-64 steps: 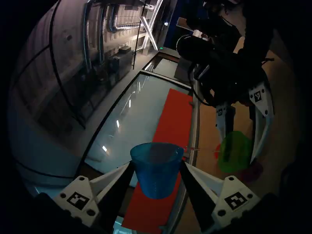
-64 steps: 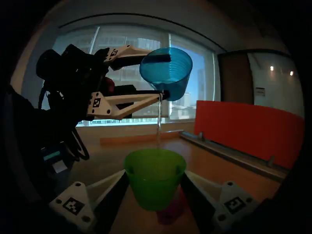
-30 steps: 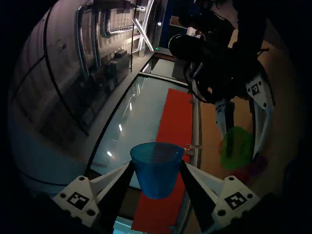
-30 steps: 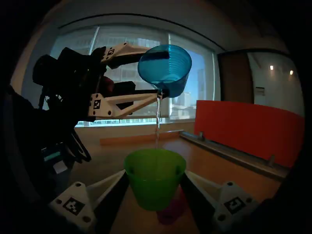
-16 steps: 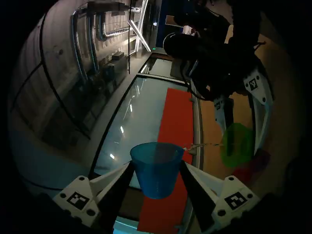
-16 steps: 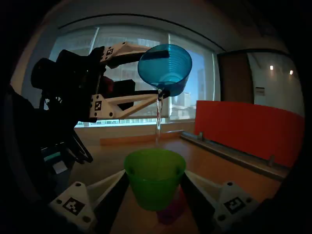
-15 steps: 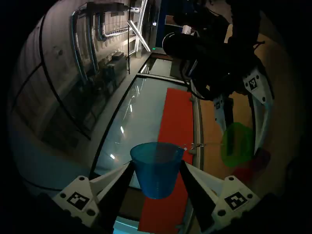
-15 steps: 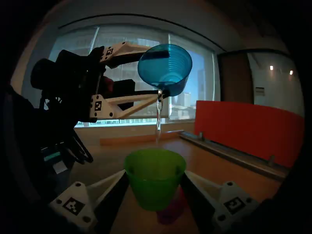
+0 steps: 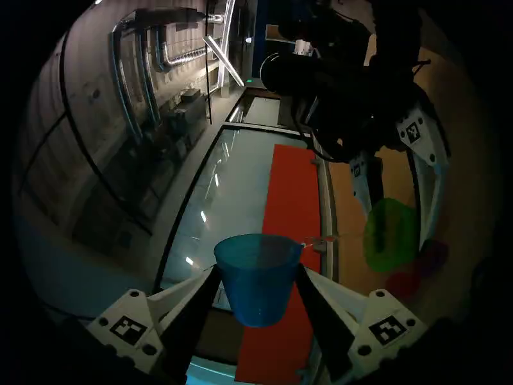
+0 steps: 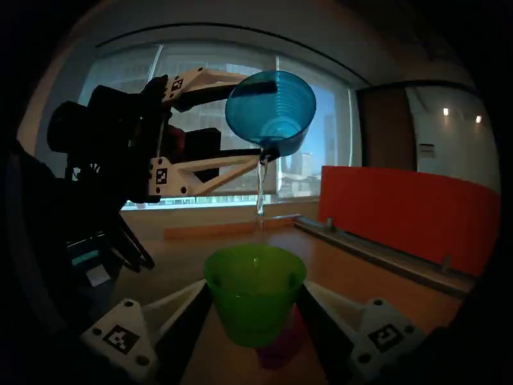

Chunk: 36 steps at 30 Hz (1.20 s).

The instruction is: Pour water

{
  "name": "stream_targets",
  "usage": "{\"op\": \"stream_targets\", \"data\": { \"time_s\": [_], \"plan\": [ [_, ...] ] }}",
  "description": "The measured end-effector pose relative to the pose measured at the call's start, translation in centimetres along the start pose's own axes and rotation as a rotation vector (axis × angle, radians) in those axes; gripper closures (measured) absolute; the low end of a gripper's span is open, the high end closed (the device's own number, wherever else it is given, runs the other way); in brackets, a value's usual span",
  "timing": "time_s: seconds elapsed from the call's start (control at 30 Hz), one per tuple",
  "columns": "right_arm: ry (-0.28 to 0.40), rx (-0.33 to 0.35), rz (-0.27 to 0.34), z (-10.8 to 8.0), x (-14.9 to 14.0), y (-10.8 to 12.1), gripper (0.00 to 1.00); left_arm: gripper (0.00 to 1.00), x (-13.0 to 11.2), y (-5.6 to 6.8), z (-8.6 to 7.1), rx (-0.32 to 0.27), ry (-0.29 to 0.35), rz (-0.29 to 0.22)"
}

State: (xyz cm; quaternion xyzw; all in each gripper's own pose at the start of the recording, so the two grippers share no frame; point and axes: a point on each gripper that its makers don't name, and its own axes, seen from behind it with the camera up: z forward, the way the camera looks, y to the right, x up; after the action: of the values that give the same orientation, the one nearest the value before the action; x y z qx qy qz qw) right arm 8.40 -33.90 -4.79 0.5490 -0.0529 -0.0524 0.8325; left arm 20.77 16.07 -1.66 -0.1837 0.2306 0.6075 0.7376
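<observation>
My left gripper is shut on a translucent blue cup, held tipped on its side. In the right gripper view that blue cup hangs high, mouth tilted toward me, and a thin stream of water falls from its rim. The stream drops into a green cup that my right gripper is shut on, held upright just above the wooden table. In the left gripper view the green cup sits between the right gripper's white fingers.
A pink cup stands on the table just behind the green cup. An orange partition runs along the table's right side with a metal rail at its foot. Large windows fill the back wall.
The blue cup has tipped slightly further and the water keeps running into the green cup. The green cup and right gripper have stayed put.
</observation>
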Motion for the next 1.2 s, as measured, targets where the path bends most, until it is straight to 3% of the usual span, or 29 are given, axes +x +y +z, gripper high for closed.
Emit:
{"op": "stream_targets", "data": {
  "time_s": [0.6,1.2],
  "plan": [
    [0.007,-0.005,-0.002,0.0,0.2,0.2,0.13,0.17,0.2,0.2,0.4,-0.011,0.004,0.062],
    [0.011,-0.014,0.000,-0.3,0.2,0.5,0.13,0.17,1.2,-0.2,-0.3,-0.005,0.008,0.187]
  ]
}}
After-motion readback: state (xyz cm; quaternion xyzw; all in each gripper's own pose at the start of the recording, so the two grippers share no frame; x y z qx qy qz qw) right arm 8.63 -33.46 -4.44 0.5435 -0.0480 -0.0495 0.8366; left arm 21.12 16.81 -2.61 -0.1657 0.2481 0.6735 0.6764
